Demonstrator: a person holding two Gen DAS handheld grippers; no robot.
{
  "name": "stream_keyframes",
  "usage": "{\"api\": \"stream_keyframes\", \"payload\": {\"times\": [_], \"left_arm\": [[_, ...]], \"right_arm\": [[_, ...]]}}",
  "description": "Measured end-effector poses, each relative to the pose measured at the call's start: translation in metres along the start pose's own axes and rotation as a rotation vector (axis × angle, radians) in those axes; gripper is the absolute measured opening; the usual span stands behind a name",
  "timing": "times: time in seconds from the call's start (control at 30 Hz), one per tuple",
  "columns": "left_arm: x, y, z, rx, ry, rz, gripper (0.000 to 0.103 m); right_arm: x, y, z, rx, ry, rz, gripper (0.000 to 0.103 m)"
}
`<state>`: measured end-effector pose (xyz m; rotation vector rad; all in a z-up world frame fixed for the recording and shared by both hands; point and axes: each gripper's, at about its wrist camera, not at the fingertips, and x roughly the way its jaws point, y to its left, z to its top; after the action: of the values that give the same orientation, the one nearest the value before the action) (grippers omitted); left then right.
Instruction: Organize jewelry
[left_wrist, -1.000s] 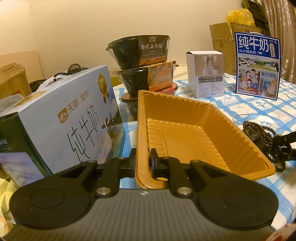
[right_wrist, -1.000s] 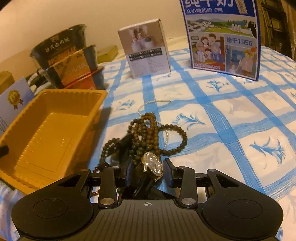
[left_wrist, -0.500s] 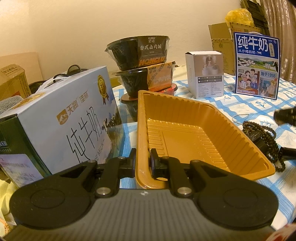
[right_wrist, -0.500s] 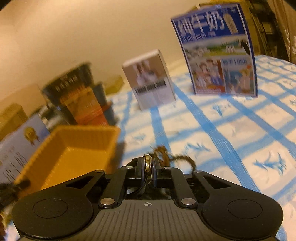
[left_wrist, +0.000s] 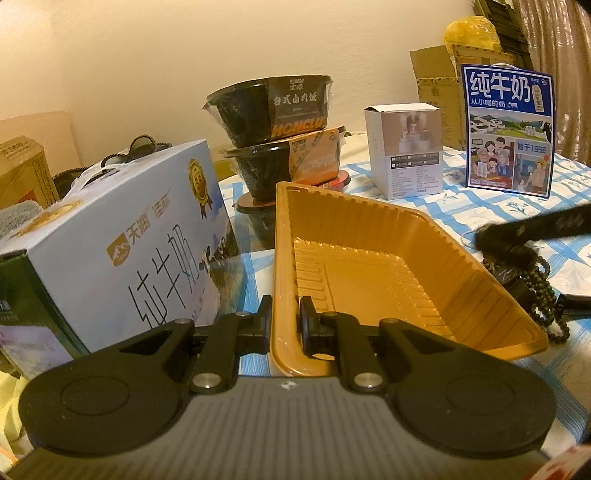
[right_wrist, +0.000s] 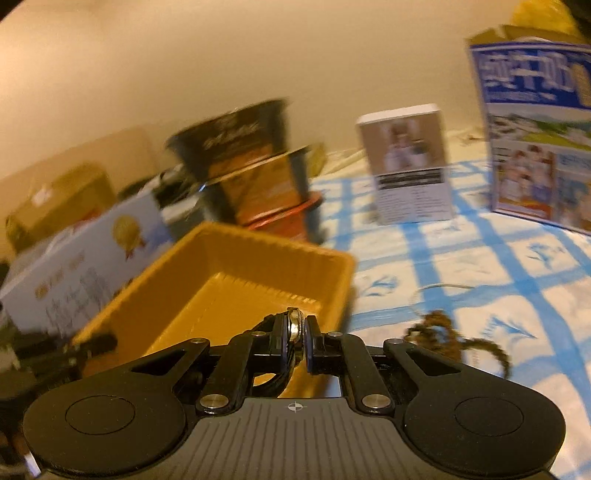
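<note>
My left gripper (left_wrist: 286, 321) is shut on the near rim of the orange plastic tray (left_wrist: 369, 288), which sits on the blue-checked tablecloth. My right gripper (right_wrist: 294, 332) is shut on a silver watch (right_wrist: 294, 326) with a black strap and holds it in the air over the tray's (right_wrist: 221, 291) near right corner. In the left wrist view the right gripper (left_wrist: 517, 236) shows as a dark blurred shape at the right. A dark bead necklace (left_wrist: 543, 291) lies on the cloth right of the tray; it also shows in the right wrist view (right_wrist: 454, 336). A thin silver bangle (right_wrist: 439, 288) lies beyond it.
A blue and white milk carton box (left_wrist: 122, 251) stands close left of the tray. Stacked black food bowls (left_wrist: 280, 129) stand behind it. A small white box (left_wrist: 404, 147) and a blue milk bag (left_wrist: 508, 129) stand at the back right. Cardboard boxes (left_wrist: 439, 81) lie beyond.
My right gripper closed on the watch, lifted it off the bead pile and swung it left toward the tray. My left gripper stayed on the tray rim.
</note>
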<state>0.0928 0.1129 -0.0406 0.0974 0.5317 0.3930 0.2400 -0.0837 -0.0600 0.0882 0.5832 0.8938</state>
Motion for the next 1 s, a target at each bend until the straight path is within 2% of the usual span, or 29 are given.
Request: {"api": "stream_keyframes", "payload": {"times": [0.23, 0.33, 0.4, 0.57, 0.63, 0.67, 0.7, 0.73, 0.8, 0.9, 1.0], "left_arm": [[0.001, 0.001, 0.003, 0.01, -0.001, -0.006, 0.013], [0.001, 0.0, 0.003, 0.013, -0.002, -0.005, 0.013], [0.001, 0.0, 0.002, 0.011, 0.001, -0.007, 0.013], [0.002, 0.0, 0.003, 0.009, 0.003, 0.001, 0.013], [0.003, -0.001, 0.002, 0.01, 0.005, 0.004, 0.013], [0.003, -0.001, 0.003, 0.011, 0.005, 0.005, 0.013], [0.003, -0.001, 0.003, 0.009, 0.004, 0.005, 0.013], [0.004, -0.001, 0.003, 0.008, 0.004, 0.006, 0.013], [0.003, -0.001, 0.003, 0.004, 0.002, 0.007, 0.013], [0.004, -0.001, 0.002, 0.0, 0.003, 0.009, 0.013], [0.005, -0.001, 0.001, -0.002, 0.007, 0.01, 0.013]], "right_arm": [[0.032, 0.029, -0.02, -0.216, 0.064, -0.063, 0.009], [0.037, 0.026, -0.027, -0.22, 0.089, -0.055, 0.009], [0.034, 0.024, -0.027, -0.208, 0.072, -0.047, 0.009], [0.011, 0.007, -0.012, -0.108, 0.043, -0.021, 0.011], [-0.008, -0.006, -0.003, -0.063, 0.012, -0.04, 0.018], [-0.017, -0.017, 0.002, -0.048, 0.008, -0.054, 0.035], [-0.027, -0.028, 0.005, -0.036, 0.003, -0.074, 0.056], [-0.039, -0.039, 0.006, -0.023, -0.011, -0.097, 0.064], [-0.059, -0.064, 0.006, -0.003, -0.011, -0.135, 0.068], [-0.079, -0.095, -0.005, 0.014, 0.062, -0.153, 0.068], [-0.084, -0.108, -0.018, -0.007, 0.144, -0.138, 0.068]]}}
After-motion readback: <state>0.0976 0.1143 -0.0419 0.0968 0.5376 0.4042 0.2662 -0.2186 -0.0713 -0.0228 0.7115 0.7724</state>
